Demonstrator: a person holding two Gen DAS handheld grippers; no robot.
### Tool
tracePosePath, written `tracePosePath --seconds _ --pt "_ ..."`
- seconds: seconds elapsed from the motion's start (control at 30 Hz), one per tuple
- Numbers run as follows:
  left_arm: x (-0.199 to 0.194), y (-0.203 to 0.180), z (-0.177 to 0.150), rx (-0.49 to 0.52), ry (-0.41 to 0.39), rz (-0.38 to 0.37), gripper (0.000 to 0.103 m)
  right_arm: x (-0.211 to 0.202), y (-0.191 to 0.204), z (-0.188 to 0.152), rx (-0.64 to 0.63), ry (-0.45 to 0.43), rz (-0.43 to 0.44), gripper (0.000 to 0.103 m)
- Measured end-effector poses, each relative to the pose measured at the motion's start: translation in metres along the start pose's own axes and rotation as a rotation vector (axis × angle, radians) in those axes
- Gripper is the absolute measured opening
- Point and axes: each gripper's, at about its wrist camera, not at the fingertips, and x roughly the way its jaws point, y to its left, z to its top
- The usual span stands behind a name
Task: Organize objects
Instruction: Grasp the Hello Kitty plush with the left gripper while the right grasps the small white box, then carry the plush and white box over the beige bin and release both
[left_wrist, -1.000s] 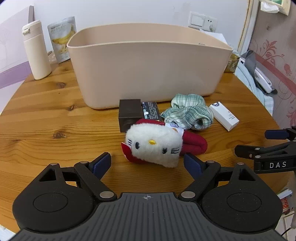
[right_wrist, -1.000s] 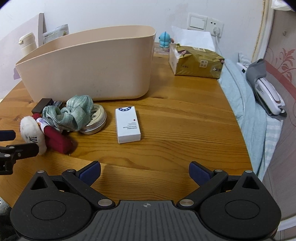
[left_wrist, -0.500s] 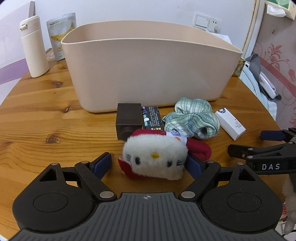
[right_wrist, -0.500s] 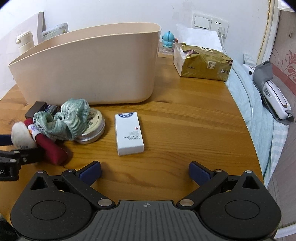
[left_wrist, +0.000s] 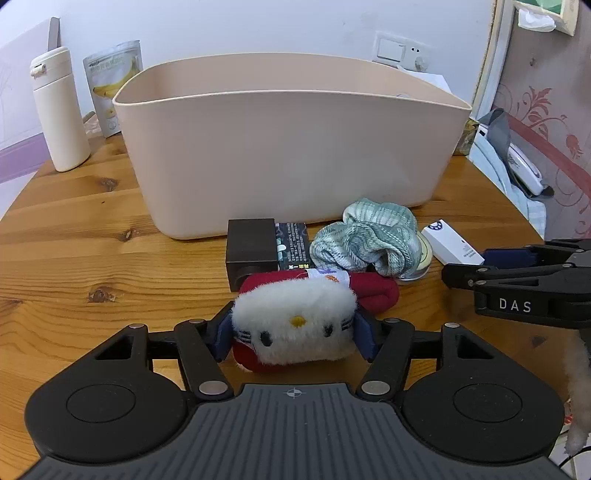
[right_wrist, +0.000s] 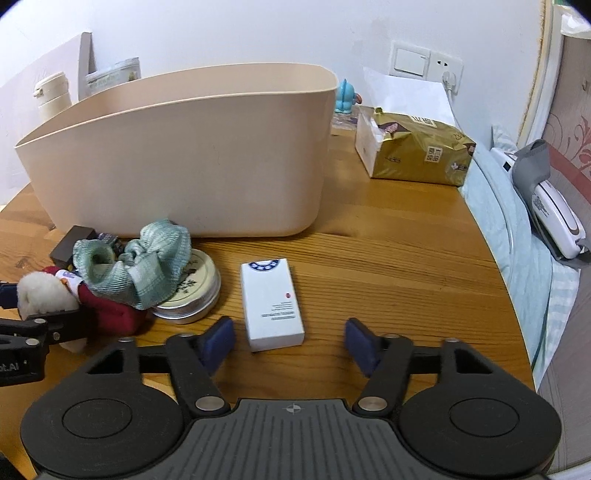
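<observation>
The plush cat toy (left_wrist: 291, 328) lay on the wooden worktop (left_wrist: 92, 266) in front of the beige bin (left_wrist: 288, 147), its white face turned toward the left camera and its long axis running away toward the bin, red body trailing behind. A second before, the left hand-held gripper (left_wrist: 291, 332) had stood spread short of it; now its blue pads (left_wrist: 364, 334) pressed the toy's two cheeks, pinching the head crosswise to that axis. By my reading the grasp was made and the toy was ready to lift into the bin. Just behind it lay a green cloth (left_wrist: 364, 240) over a round tin (right_wrist: 192, 291), with a dark box (left_wrist: 251, 247) to the left. The right hand-held gripper (right_wrist: 290, 345) had moved in and narrowed, its jaws apart around the near end of the white box (right_wrist: 271, 302), not touching it.
</observation>
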Motion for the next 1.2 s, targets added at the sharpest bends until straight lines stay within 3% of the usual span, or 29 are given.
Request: tracePosePath --seconds 0.23,1.2 --pt "-0.007 0.004 -0.003 -0.005 -0.008 -0.008 0.061 -0.009 0.013 -0.004 -0.039 -0.006 0.012 0.030" --pt "-0.068 0.024 0.001 0.017 -0.136 -0.032 0.061 -0.078 0.016 -0.003 0.012 -0.131 0.000 0.029"
